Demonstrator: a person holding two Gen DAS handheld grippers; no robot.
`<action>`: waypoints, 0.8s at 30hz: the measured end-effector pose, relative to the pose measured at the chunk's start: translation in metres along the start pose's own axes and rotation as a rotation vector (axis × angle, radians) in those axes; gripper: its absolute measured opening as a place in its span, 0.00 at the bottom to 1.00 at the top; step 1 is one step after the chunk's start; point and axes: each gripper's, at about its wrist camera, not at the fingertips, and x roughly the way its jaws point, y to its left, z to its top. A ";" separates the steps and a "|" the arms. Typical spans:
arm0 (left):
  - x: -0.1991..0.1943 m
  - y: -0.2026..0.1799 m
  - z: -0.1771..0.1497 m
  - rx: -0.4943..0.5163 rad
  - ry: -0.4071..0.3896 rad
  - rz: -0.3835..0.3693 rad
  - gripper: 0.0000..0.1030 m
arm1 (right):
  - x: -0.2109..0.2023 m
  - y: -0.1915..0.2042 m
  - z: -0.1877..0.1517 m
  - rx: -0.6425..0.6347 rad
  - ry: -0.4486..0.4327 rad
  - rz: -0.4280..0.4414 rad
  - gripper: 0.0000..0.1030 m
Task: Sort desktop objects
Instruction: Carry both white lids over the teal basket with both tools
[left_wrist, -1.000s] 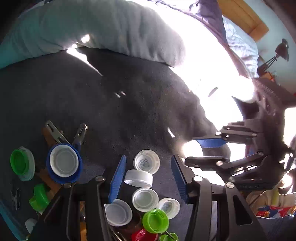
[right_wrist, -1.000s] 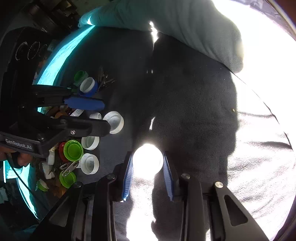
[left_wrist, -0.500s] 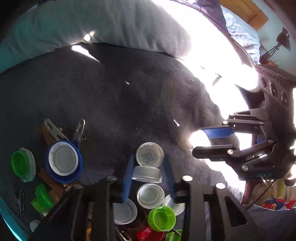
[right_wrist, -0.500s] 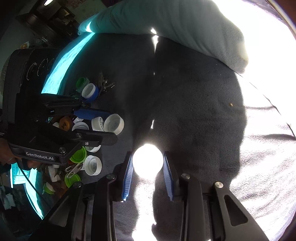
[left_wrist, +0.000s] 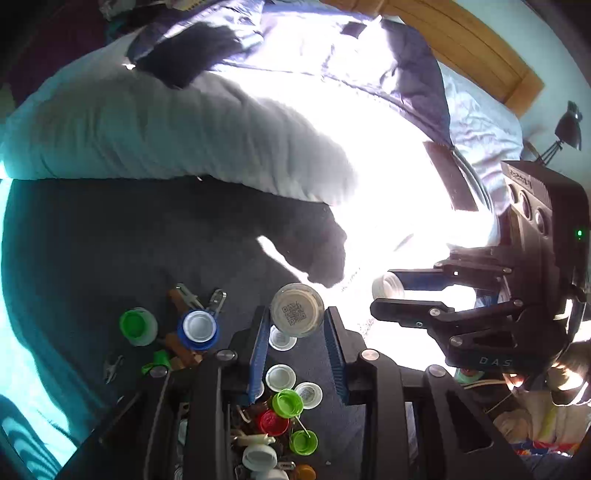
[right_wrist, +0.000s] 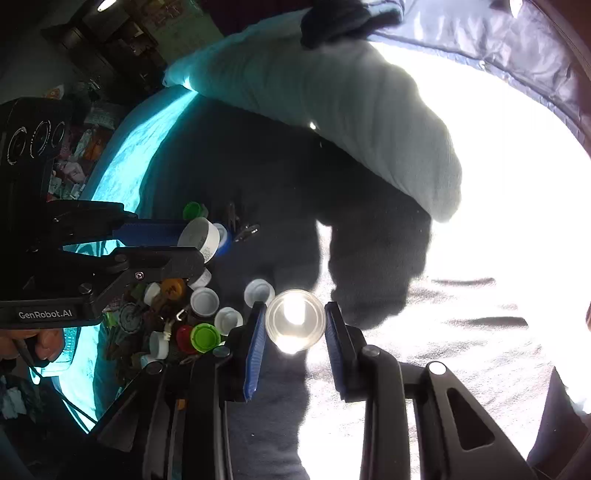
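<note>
My left gripper (left_wrist: 297, 319) is shut on a white bottle cap (left_wrist: 297, 309) with a QR code inside, held well above the dark cloth. Seen from the right wrist, the same left gripper (right_wrist: 192, 242) holds that white cap (right_wrist: 199, 236) at the left. My right gripper (right_wrist: 295, 321) is shut on another white cap (right_wrist: 295, 320), which glares in the sun. In the left wrist view this right gripper (left_wrist: 388, 291) and its cap (left_wrist: 388, 287) are at the right. Below lies a pile of caps (left_wrist: 284, 391): white, green, red and orange ones.
A blue cap with a white one inside (left_wrist: 197, 328), a green cap (left_wrist: 136, 326) and metal clips (left_wrist: 218, 299) lie left of the pile. A pale rolled blanket (left_wrist: 166, 129) runs across the back. Sunlight washes out the cloth at the right (right_wrist: 498, 240). A hand (right_wrist: 40, 341) grips the left handle.
The left gripper closed on the white cap and lifted it off the pile. The right gripper also rose, keeping its cap. Both views now show the cloth from higher up.
</note>
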 end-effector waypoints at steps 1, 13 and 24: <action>-0.018 0.003 0.001 -0.026 -0.020 0.020 0.30 | -0.011 0.008 0.008 -0.014 -0.006 -0.003 0.29; -0.249 0.054 -0.042 -0.254 -0.244 0.276 0.30 | -0.115 0.196 0.093 -0.318 -0.132 0.054 0.29; -0.374 0.066 -0.124 -0.393 -0.390 0.361 0.30 | -0.191 0.347 0.119 -0.577 -0.251 0.065 0.29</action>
